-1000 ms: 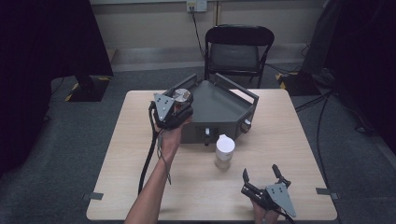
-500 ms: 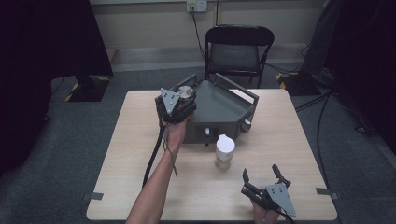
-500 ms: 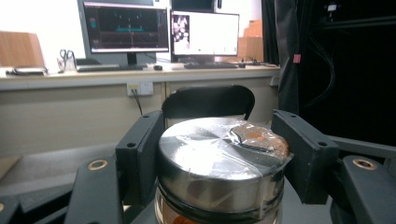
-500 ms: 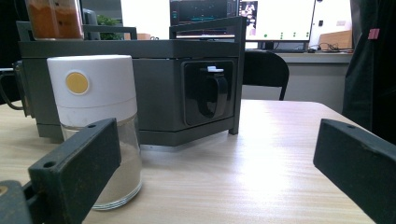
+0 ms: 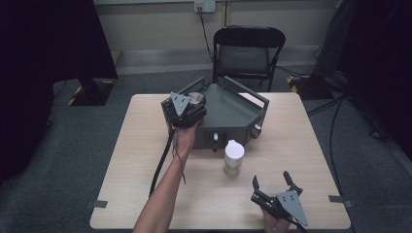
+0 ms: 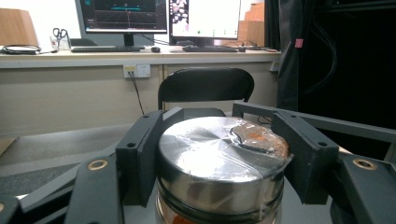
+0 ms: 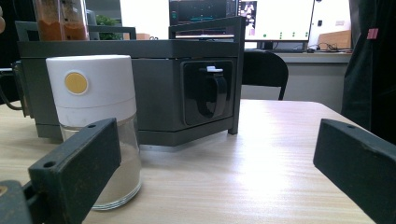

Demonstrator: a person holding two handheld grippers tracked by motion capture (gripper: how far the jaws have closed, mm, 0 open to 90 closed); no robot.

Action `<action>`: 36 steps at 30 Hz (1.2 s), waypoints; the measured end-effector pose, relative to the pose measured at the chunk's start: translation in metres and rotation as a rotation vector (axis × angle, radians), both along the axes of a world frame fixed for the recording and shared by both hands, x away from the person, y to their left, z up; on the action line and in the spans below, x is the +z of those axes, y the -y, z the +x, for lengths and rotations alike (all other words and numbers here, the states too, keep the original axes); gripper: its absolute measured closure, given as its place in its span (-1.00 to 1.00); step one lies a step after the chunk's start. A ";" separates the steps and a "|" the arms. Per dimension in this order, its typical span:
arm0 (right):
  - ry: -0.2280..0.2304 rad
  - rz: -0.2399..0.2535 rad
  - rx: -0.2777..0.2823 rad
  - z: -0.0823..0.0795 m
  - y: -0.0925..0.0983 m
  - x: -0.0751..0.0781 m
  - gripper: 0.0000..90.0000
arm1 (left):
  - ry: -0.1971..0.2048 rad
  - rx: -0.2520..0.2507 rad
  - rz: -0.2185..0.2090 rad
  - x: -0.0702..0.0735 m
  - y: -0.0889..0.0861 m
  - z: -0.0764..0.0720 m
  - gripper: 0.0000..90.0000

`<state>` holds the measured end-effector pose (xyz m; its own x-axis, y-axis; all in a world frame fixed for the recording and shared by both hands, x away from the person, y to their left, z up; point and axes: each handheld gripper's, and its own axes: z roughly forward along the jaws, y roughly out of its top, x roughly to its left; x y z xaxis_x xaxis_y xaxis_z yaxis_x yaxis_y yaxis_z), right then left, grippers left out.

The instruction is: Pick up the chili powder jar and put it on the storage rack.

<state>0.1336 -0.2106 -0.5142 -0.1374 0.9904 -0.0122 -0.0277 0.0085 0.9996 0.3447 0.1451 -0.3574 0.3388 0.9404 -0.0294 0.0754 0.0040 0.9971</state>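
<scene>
A light wooden rectangular table [image 5: 145, 145] carries a grey metal angular tray-like rack [image 5: 233, 114] with front knobs. A clear glass jar with a white plastic cap [image 5: 233, 158] stands just beside the rack, at its 6 o'clock. A black folding chair [image 5: 248, 53] stands beyond the table at 12 o'clock. Two lit computer monitors [image 6: 168, 16] sit on a far desk.

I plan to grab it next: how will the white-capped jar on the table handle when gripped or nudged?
The white-capped jar looks like clear glass, so probably rigid, smooth and breakable. It stands tall on a narrow base, so a high push may tip it. Once down, it would likely roll.
</scene>
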 end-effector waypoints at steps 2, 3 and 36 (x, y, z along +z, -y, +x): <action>0.000 0.000 0.000 0.000 0.000 0.000 -1.00 | -0.006 -0.007 -0.006 -0.001 -0.001 0.001 -0.20; 0.000 0.000 0.000 0.000 0.000 0.000 -1.00 | -0.011 -0.012 -0.013 0.000 -0.002 0.002 -0.20; 0.000 0.001 -0.004 0.000 -0.001 0.000 -1.00 | -0.043 -0.008 -0.069 -0.003 -0.005 0.006 -0.80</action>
